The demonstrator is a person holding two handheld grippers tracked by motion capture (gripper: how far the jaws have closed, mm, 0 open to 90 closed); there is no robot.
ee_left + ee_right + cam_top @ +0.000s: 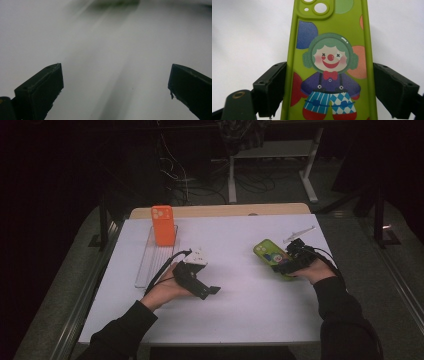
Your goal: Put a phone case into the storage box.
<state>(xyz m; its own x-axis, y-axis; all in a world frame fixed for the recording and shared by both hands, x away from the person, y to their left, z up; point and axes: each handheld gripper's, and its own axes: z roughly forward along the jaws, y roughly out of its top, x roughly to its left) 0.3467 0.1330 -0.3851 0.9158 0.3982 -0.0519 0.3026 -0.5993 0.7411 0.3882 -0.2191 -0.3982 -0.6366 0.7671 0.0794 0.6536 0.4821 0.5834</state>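
Right gripper (286, 265): held in the person's right hand at the right side of the white table (240, 290); its 2 jaws sit against the long edges of the green phone case, clamped on it.
Green phone case (332, 62): between the right gripper's jaws, camera cutout pointing away from the hand; in the high view (270, 254) it lies at the table's right side. Its back shows a clown with a red nose, red bow tie and blue-and-white trousers, among coloured circles.
Left gripper (212, 291): held in the person's left hand left of the table's centre; jaws wide apart with nothing between them, bare table surface ahead in the left gripper view.
Orange phone case (163, 224): stands upright at the far end of the clear tray.
Clear tray (150, 262): long, at the table's left side, just beyond the left gripper.
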